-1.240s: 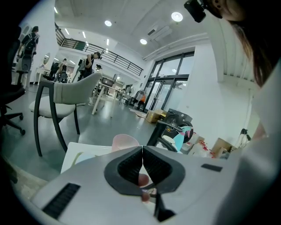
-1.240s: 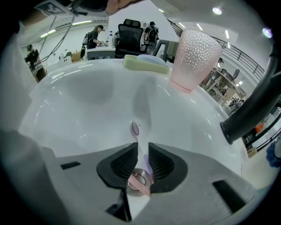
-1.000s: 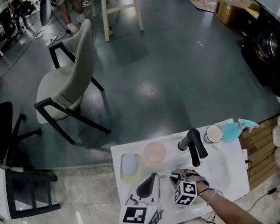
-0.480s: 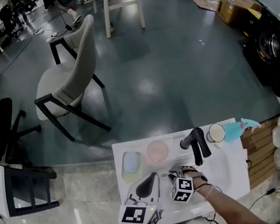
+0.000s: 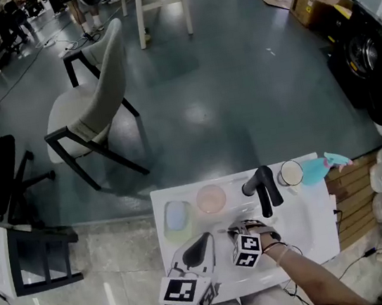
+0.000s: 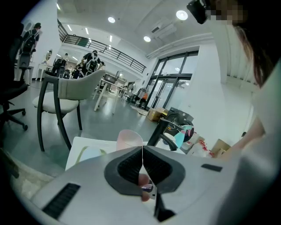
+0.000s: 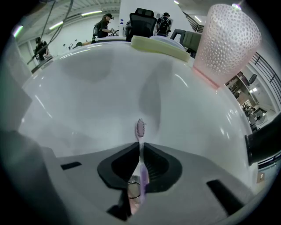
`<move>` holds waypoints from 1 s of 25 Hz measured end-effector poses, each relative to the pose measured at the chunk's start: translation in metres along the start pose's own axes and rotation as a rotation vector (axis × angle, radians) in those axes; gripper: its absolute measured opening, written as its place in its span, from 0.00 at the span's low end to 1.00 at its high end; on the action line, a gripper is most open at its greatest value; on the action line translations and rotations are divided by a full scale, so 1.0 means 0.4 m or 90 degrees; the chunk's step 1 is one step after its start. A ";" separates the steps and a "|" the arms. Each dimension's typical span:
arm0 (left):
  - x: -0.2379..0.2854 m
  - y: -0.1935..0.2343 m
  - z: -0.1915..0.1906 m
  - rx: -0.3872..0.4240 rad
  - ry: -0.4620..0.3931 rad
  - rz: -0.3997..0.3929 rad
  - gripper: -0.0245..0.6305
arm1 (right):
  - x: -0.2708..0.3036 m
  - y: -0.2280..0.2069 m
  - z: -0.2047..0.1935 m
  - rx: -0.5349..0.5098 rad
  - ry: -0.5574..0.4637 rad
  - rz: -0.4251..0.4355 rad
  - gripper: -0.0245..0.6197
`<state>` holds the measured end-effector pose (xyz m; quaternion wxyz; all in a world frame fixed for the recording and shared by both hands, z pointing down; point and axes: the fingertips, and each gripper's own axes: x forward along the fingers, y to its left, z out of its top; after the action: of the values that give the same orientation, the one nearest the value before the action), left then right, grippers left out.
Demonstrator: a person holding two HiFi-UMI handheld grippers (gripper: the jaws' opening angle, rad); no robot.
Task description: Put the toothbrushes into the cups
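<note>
The right gripper is clamped on a purple toothbrush, its bristles poking out over the sink, near the pink cup. The left gripper is closed on nothing. As far as I can see, no brush is in a cup yet

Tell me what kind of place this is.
Likely an open lab or workshop floor with a mock bathroom station. A white washbasin with a black faucet stands alone on bare grey flooring, near a grey chair and cardboard boxes.
</note>
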<state>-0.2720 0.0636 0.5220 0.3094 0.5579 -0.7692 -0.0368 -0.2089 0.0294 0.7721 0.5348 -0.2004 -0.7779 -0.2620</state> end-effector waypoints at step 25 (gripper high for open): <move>-0.064 -0.020 0.001 -0.021 -0.049 0.087 0.04 | -0.298 -0.049 0.100 0.144 -0.203 -0.109 0.08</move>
<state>-0.2608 0.0831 0.5073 0.2908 0.4970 -0.8161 -0.0498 -0.2084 0.0352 0.6451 0.3999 -0.1110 -0.8914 -0.1822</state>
